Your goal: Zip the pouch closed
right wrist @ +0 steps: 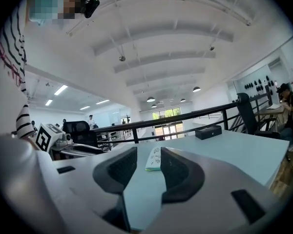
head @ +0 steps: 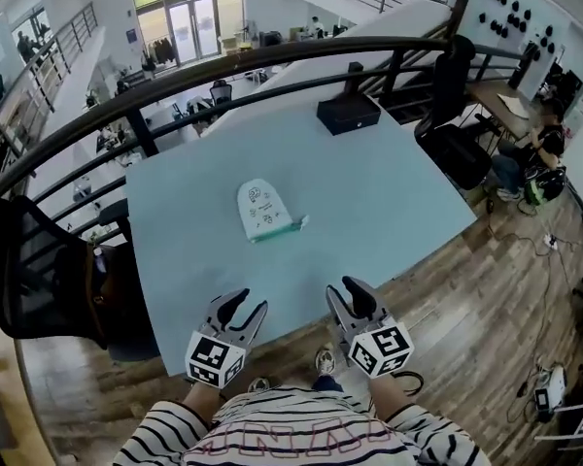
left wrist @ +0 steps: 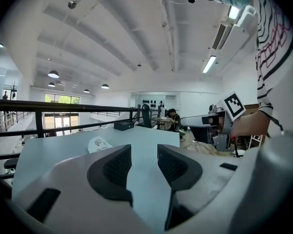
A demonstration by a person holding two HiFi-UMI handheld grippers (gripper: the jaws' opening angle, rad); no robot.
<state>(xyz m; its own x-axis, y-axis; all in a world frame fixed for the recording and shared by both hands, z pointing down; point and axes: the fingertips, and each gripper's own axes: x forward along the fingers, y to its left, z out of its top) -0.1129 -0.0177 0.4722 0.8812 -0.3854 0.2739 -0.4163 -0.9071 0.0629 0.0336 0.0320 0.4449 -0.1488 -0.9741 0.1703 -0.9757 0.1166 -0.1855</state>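
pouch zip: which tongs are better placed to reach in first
Probably right. The right tongs, open and empty, see the pouch straight ahead, and the tab at its corner lies on that side. The left tongs, also open, see it off to their left.

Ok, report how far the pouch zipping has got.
Done: nothing visible. The pouch lies flat in the middle of the table, untouched; whether its zip is open is too small to tell. In hand: nothing. The left gripper and right gripper hover at the near edge, fingers apart and empty. Left: reach the pouch, hold it with one gripper, pull the zip with the other.
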